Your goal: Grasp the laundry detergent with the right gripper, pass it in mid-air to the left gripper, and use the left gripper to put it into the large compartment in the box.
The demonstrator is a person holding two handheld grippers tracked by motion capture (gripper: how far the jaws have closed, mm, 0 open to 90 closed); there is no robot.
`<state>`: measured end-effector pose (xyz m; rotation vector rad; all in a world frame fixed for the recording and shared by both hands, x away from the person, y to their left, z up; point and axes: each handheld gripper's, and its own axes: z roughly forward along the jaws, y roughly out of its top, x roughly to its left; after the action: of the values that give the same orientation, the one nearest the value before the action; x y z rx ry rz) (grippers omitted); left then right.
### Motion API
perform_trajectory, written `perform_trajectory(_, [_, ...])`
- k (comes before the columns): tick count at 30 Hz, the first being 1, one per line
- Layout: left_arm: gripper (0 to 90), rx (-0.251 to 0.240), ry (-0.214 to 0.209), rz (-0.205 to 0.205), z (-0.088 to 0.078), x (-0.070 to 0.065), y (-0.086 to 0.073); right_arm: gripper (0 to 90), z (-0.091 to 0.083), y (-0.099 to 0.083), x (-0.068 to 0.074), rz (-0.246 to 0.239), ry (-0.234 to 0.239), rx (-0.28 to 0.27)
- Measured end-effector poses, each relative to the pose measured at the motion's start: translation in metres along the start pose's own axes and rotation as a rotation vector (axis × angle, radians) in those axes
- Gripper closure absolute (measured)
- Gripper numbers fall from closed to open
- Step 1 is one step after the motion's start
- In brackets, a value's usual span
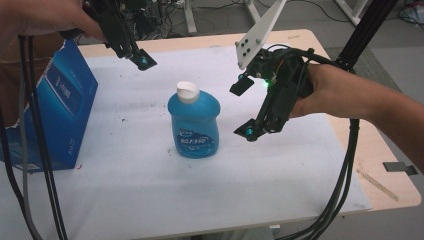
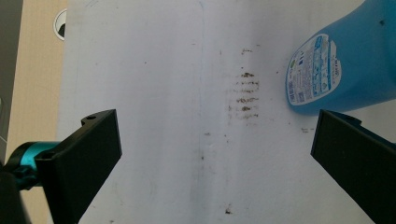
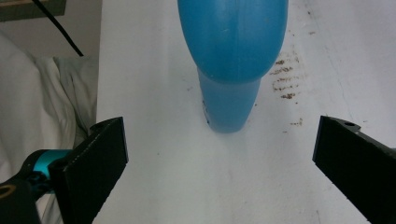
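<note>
A blue liquid-soap bottle [image 1: 192, 122] with a white cap stands upright in the middle of the white sheet [image 1: 125, 170]. My right gripper [image 1: 245, 108] hovers just right of it, held sideways with its jaws wide open and nothing between them. In the right gripper view the bottle [image 3: 231, 56] stands straight ahead, beyond the open right gripper [image 3: 219, 140]. My left gripper [image 1: 140, 57] hangs high above the sheet's far left part, behind the bottle. In the left gripper view the left gripper [image 2: 215, 130] is open over bare sheet, with the bottle [image 2: 341, 65] ahead at the right.
A tall blue carton [image 1: 55, 115] stands at the sheet's left edge. Brown smudges [image 2: 245, 95] mark the sheet near the bottle. A thin wooden stick [image 1: 377, 184] and a grey clip [image 1: 400, 167] lie on the bare tabletop at the right. Cables hang over the table's front.
</note>
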<state>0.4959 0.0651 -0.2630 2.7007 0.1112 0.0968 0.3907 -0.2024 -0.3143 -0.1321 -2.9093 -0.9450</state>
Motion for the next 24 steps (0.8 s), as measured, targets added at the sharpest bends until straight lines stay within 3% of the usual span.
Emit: perform_trajectory(24, [1.7, 0.001, -0.007, -0.008, 0.006, 0.001, -0.003, 2.3, 0.031, -0.008, -0.018, 0.023, 0.044, -0.128])
